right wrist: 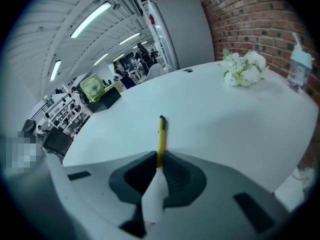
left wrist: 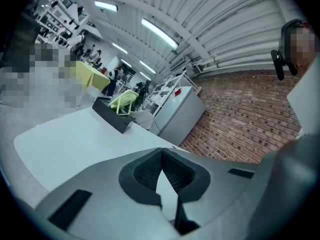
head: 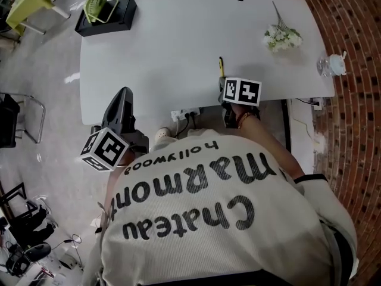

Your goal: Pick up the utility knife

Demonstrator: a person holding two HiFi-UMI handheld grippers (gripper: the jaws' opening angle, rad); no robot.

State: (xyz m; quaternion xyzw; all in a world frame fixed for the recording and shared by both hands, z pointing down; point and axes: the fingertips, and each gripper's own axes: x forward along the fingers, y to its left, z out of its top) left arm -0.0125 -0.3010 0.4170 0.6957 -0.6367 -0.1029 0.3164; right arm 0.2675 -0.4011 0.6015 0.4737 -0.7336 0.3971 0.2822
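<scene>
The utility knife is thin and yellow with a dark tip. It points away from me over the white table, close to the near edge. My right gripper is shut on the knife's near end, and in the right gripper view the knife sticks out past the gripper's pads. Whether the knife still touches the table is unclear. My left gripper is off the table's near left edge. In the left gripper view this gripper is shut with nothing in it.
White flowers and a small glass bottle stand at the table's right end by a brick wall. A black box with a green fan sits at the far left corner. A power strip hangs under the near edge.
</scene>
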